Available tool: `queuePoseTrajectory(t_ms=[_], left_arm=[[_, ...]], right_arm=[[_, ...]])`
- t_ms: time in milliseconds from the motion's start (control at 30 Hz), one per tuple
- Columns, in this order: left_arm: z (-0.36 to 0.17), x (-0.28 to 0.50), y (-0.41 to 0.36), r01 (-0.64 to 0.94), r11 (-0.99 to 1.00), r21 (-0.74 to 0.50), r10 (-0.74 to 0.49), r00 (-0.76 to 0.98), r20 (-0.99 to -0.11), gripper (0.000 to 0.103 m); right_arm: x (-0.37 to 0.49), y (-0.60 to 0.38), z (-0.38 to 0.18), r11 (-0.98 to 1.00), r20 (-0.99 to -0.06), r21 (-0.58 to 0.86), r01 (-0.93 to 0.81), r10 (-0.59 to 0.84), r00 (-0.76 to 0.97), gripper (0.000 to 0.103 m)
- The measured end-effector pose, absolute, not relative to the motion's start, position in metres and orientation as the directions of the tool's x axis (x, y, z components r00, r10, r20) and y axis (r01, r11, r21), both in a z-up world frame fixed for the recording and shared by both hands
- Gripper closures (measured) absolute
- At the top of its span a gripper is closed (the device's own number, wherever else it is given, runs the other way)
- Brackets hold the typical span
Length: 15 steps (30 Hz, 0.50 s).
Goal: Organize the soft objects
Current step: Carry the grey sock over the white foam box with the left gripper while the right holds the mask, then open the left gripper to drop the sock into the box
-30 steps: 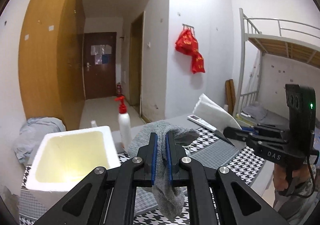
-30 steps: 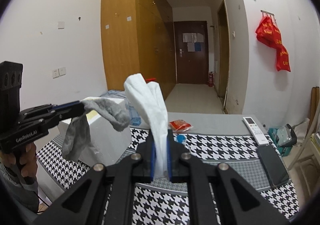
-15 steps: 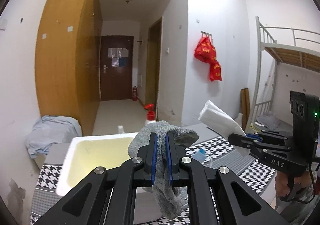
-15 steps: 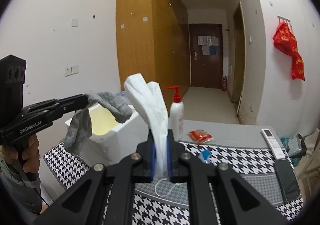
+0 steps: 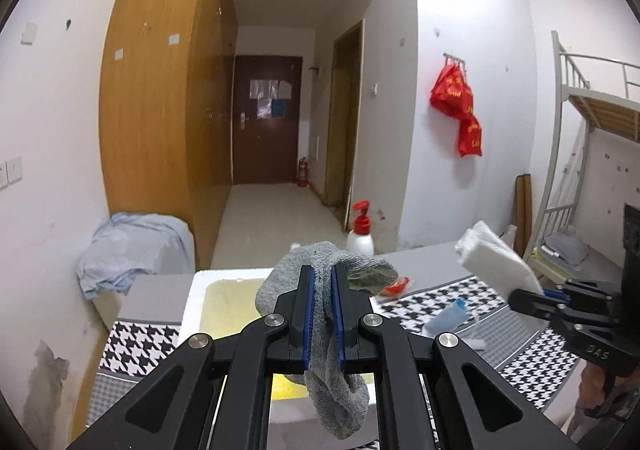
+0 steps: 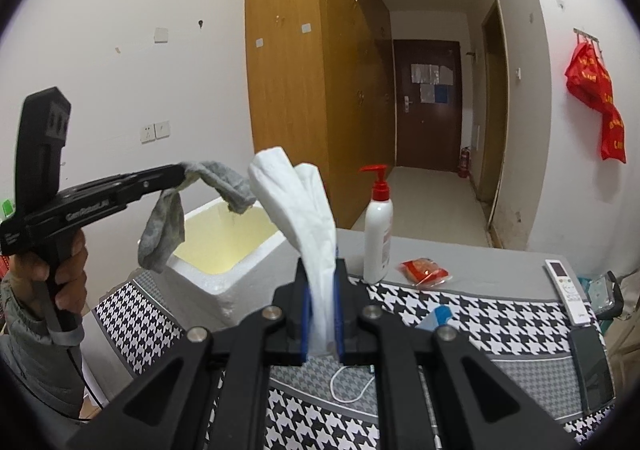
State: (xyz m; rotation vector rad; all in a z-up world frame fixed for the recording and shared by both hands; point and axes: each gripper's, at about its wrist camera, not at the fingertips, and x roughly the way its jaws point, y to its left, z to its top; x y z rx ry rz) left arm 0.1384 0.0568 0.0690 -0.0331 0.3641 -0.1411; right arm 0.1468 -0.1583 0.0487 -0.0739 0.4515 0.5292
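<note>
Dangling from your left gripper (image 5: 321, 310), the limp grey knitted sock (image 5: 332, 382) is clamped between the blue pads and hangs above the open white foam box (image 6: 224, 250) with its yellowish inside. Your right gripper (image 6: 321, 314) is clenched on the folded white cloth (image 6: 304, 209), which stands up from the jaws (its top flops toward the box). Both soft things are held in the air over the black-and-white houndstooth table cover (image 6: 500, 318). Behind the box stands a white pump bottle with a red top (image 6: 378, 234), with a small red packet (image 6: 426, 270) just beside it and a white remote control (image 6: 566, 290) farther right.
</note>
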Motion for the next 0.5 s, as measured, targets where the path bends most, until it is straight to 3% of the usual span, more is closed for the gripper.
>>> queuePoseTrajectory(t_ms=[500], left_arm=[[0.041,0.18,0.08,0.07,0.995,-0.075,-0.097,0.874,-0.475,0.094]], right_arm=[[0.156,-0.139,0.049,0.858,-0.459,0.029,-0.513,0.467,0.755,0.091]])
